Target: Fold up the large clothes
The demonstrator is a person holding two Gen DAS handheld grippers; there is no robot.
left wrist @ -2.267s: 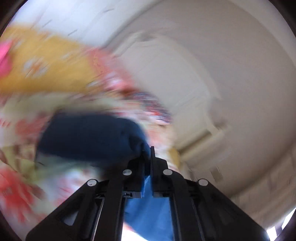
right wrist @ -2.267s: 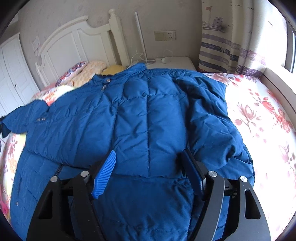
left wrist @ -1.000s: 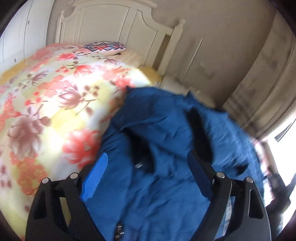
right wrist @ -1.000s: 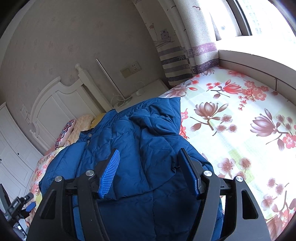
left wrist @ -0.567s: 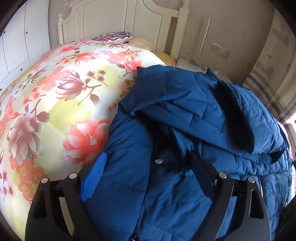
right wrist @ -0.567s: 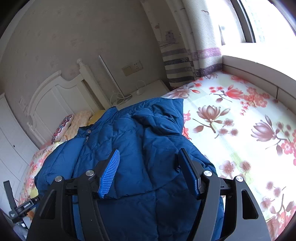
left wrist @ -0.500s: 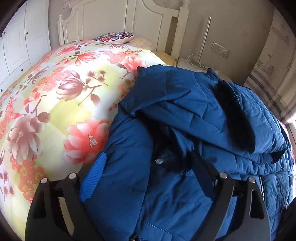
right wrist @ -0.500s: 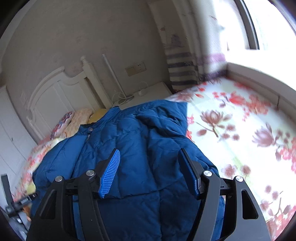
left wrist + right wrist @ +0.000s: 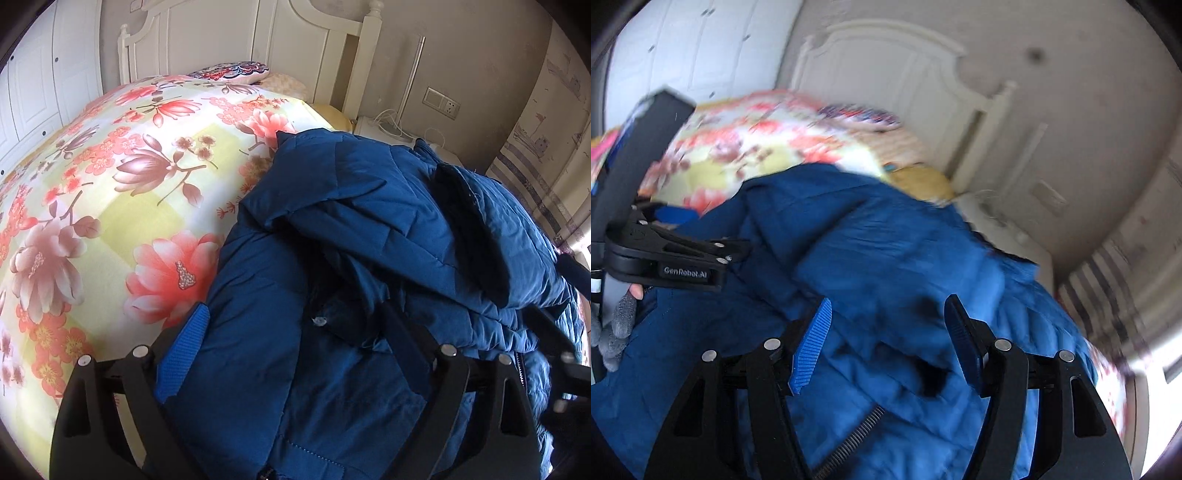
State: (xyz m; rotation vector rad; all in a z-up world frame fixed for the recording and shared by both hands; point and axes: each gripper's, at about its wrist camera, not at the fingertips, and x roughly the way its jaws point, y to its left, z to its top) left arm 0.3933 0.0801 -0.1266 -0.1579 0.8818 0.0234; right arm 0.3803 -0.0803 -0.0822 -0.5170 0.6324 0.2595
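Left gripper [image 9: 295,339]: I am seeing its jaws standing wide apart at the bottom of the left wrist view, nothing between them, the blue pad [image 9: 183,354] showing on the left finger. It is hanging over the near edge of the jacket.
Right gripper [image 9: 888,345]: I am reading its jaws as spread wide too, gripping nothing, low in the centre of the right wrist view, above the jacket. This view is smearing with blur.
Blue padded jacket [image 9: 369,266]: it is lying bundled on the bed, filling the centre and right of the left wrist view, with one quilted layer folding over another and a dark lining showing at upper right. A small snap button [image 9: 319,321] is showing near the middle.
Floral bedspread [image 9: 110,184]: it is covering the bed across the left half of the left wrist view, the jacket resting on it.
White headboard [image 9: 258,40]: it is standing along the top of the frame.
Patterned pillow [image 9: 236,70]: it is lying just below the headboard.
Wall socket [image 9: 441,103]: it is sitting at upper right.
Gloved hand [image 9: 617,325]: I am seeing it at the left edge of the right wrist view, holding the other gripper's handle.
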